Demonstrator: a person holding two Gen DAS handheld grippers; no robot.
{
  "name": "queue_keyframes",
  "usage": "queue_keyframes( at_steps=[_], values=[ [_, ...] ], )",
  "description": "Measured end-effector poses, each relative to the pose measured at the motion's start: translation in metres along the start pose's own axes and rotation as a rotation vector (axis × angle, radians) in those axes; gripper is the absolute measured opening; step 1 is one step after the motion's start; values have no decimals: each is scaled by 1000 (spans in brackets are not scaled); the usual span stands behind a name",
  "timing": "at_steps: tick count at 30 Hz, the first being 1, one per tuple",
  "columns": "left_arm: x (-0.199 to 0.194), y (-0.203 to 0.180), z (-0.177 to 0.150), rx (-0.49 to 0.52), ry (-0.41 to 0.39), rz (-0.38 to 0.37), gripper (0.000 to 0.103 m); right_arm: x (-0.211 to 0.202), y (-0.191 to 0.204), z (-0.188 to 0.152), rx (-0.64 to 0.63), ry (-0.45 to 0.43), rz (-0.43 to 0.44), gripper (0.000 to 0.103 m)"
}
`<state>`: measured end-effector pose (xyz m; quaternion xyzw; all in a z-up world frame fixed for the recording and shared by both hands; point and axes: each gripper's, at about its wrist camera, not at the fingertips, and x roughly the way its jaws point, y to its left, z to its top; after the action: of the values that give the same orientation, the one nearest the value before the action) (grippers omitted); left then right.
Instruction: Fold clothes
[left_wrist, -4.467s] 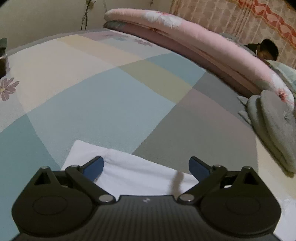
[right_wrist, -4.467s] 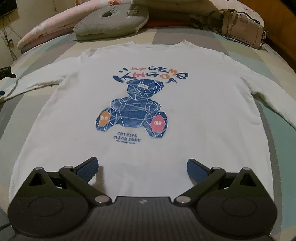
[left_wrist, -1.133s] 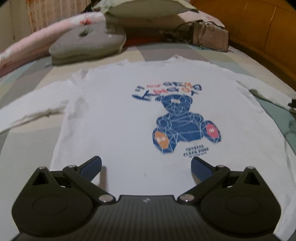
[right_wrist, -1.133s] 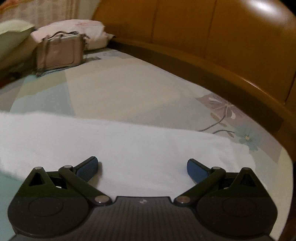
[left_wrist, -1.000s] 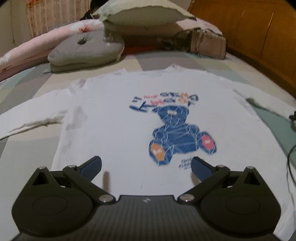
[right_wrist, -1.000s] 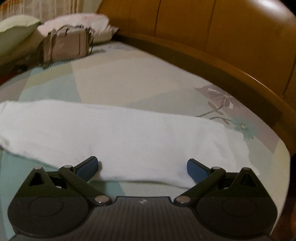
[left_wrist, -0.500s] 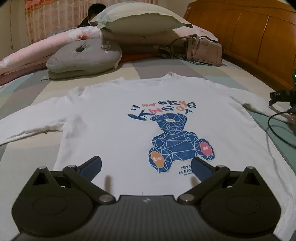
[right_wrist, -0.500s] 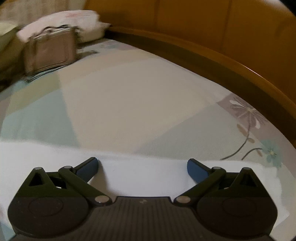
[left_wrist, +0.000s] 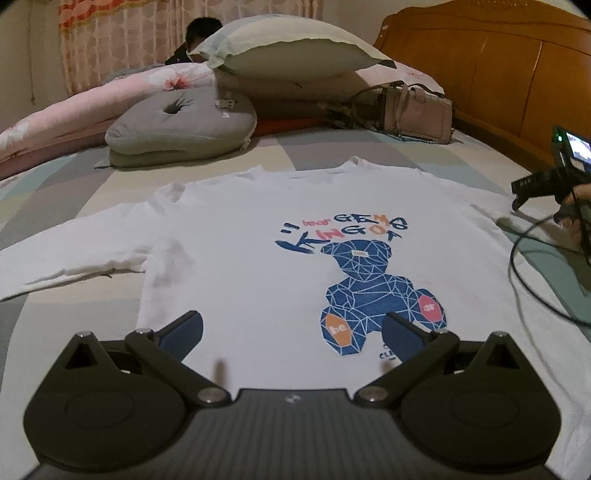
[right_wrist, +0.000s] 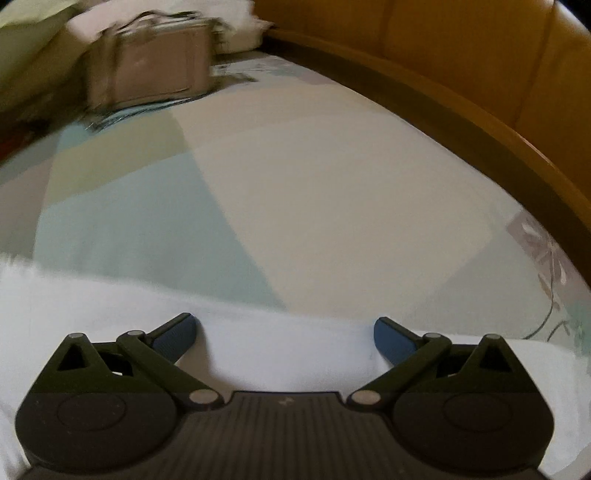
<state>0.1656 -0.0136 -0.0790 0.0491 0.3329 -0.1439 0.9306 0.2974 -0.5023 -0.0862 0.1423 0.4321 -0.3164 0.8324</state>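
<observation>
In the left wrist view, the left tongs are standing wide apart, holding nothing, above the lower hem of the white sweatshirt, which is lying flat on the bed ahead of them. In the right wrist view, the right tongs are likewise gaping empty over the sweatshirt's sleeve, with a blurred handbag lying far ahead to their left.

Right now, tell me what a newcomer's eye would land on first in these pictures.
The white long-sleeved shirt spread flat on the patchwork bed, its blue geometric bear print right of centre, just beyond the left gripper with its jaws open. Behind it sit a grey cushion and a beige handbag near the wooden headboard. The right gripper, jaws open, hovers over the shirt's right sleeve.
</observation>
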Motion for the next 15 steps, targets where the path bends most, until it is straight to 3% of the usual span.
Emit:
queue_keyframes(
  at_steps=[4, 8, 12, 15],
  values=[
    [0, 3, 0, -2, -11, 11, 102, -20, 19, -6, -19, 38, 114, 103],
    [1, 4, 1, -5, -4, 0, 102, -12, 52, -17, -145, 35, 70, 103],
    [-6, 3, 2, -1, -9, 0, 102, 0, 49, 3, -78, 17, 64, 103],
    [-12, 3, 4, 2, -27, 8, 102, -22, 50, -5, -83, 10, 117, 103]
  ],
)
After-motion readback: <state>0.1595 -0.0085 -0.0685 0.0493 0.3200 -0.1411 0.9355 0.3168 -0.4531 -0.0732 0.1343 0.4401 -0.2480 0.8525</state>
